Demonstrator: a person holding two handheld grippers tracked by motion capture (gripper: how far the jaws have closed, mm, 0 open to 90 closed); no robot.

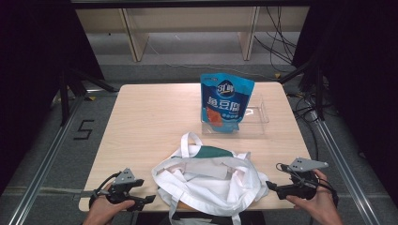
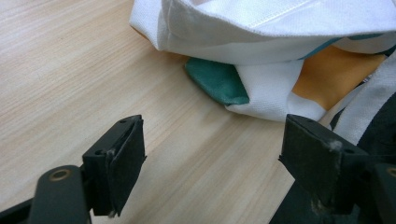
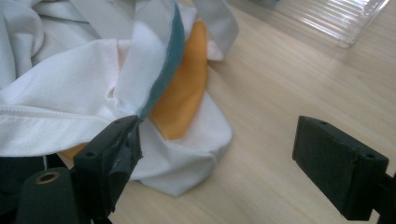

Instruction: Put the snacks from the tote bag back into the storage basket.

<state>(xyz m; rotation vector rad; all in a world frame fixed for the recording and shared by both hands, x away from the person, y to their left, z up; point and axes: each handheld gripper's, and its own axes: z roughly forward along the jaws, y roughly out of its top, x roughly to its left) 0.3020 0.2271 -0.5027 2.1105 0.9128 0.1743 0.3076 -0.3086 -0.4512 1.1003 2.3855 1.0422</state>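
A white cloth bag with green and orange patches lies crumpled at the table's near edge, its mouth facing up. My left gripper sits just left of the bag, jaws wide apart over bare wood, nothing between them. My right gripper is at the bag's right edge, open; the bag's white and orange corner lies beside its left jaw and partly in the gap, not pinched. A blue snack pouch stands upright farther back in a clear plastic tray.
The light wooden table has bare surface to the left and behind the bag. The clear tray's ribbed corner shows beyond the right gripper. Cables and shelf legs lie on the floor past the table's far edge.
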